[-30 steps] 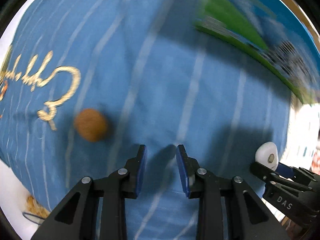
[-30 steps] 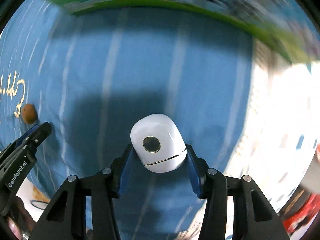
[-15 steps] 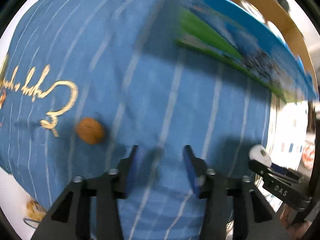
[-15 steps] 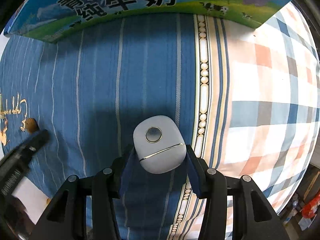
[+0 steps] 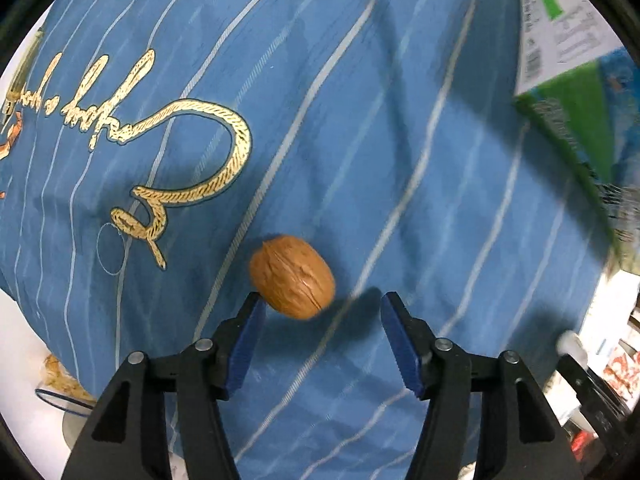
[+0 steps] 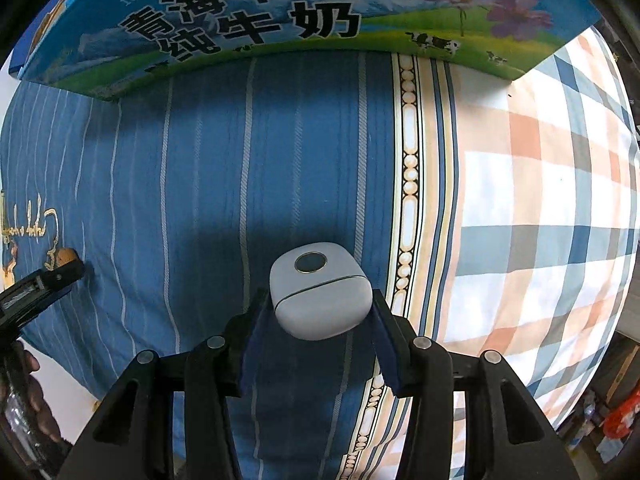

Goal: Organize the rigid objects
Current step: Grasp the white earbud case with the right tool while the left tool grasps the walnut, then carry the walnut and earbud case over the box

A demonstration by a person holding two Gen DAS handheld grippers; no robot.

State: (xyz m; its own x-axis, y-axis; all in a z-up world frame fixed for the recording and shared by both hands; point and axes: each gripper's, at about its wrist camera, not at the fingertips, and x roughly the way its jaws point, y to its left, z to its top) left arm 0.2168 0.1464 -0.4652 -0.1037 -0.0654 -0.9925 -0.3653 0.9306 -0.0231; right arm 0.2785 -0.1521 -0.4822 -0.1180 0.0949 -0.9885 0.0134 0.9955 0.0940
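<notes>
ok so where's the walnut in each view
Left wrist view: the walnut lies on the blue striped cloth, low centre, just ahead of the left gripper, nearer its left jaw.
Right wrist view: small at the far left edge, just above the tip of the other gripper.
Shared landmark: the gold script embroidered on the cloth, beside the walnut in both views.

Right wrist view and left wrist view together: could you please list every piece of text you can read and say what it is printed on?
"青海牛奶" on the milk carton box, upper line of large black characters.
"纯牛奶" on the same box, lower line.
"100%", small white print on the box; the rest of that line is too small to read.
Gold script embroidery on the blue striped cloth: not legible.
Barcode panel on the box in the left wrist view: blurred.
</notes>
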